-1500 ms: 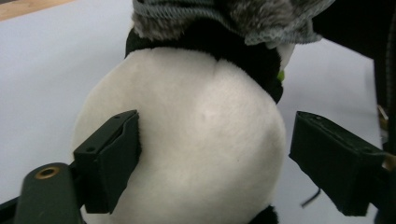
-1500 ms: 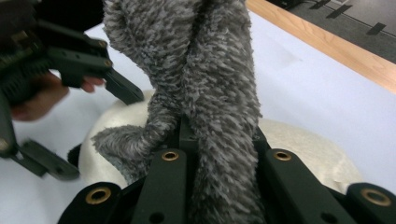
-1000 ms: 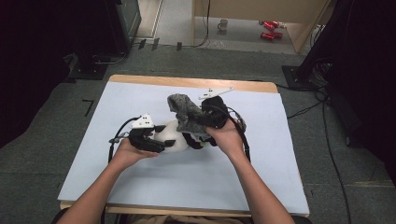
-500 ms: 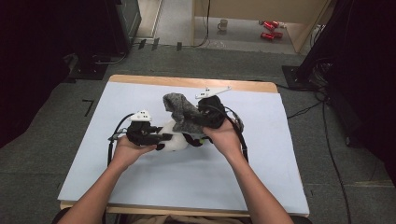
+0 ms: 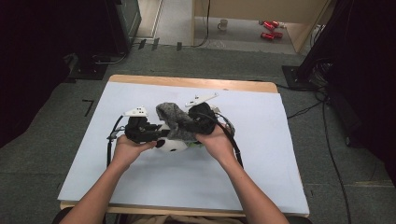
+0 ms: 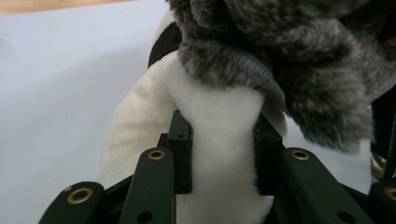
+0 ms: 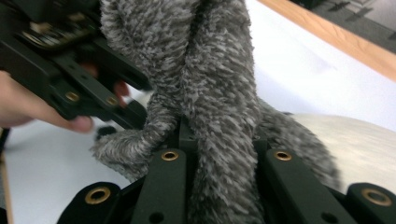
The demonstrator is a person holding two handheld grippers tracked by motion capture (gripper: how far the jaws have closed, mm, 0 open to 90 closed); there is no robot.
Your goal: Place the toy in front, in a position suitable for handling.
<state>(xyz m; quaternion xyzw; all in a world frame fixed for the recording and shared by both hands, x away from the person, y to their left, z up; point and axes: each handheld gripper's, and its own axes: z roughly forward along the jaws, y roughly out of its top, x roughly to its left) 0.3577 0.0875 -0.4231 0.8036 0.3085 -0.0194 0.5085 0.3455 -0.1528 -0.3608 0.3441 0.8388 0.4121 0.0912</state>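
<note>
**Two tools clamp a plush toy and its grey fur wrap at mid-worktop**

At the centre of the high view, a person's forearms come up from the bottom edge of the frame to a worktop (image 5: 261,182) covered in pale blue. Left of centre, the left hand (image 5: 127,148) holds the left tool (image 5: 156,135), a grey plate on its top. Its jaws have just been closing, and in the left gripper view they now press from both sides on the white plush toy (image 6: 219,140), denting its soft body between the black pads. The toy carries a black patch near the top of that frame, with the grey fur piece (image 6: 299,60) draped over it from the upper right.

Just right of the left tool in the high view, the toy (image 5: 173,144) shows white and rounded below the fur piece (image 5: 170,119), which stands up as a dark grey mound between the two tools. Further right, the right hand (image 5: 215,140) holds the right tool (image 5: 187,126). In the right gripper view its jaws are drawn tight on a twisted fold of the fur (image 7: 219,116), which rises from between the pads to the top of the frame; the white toy (image 7: 345,135) lies at the right edge, and the left tool (image 7: 79,74) and fingers (image 7: 28,105) sit at upper left.
</note>
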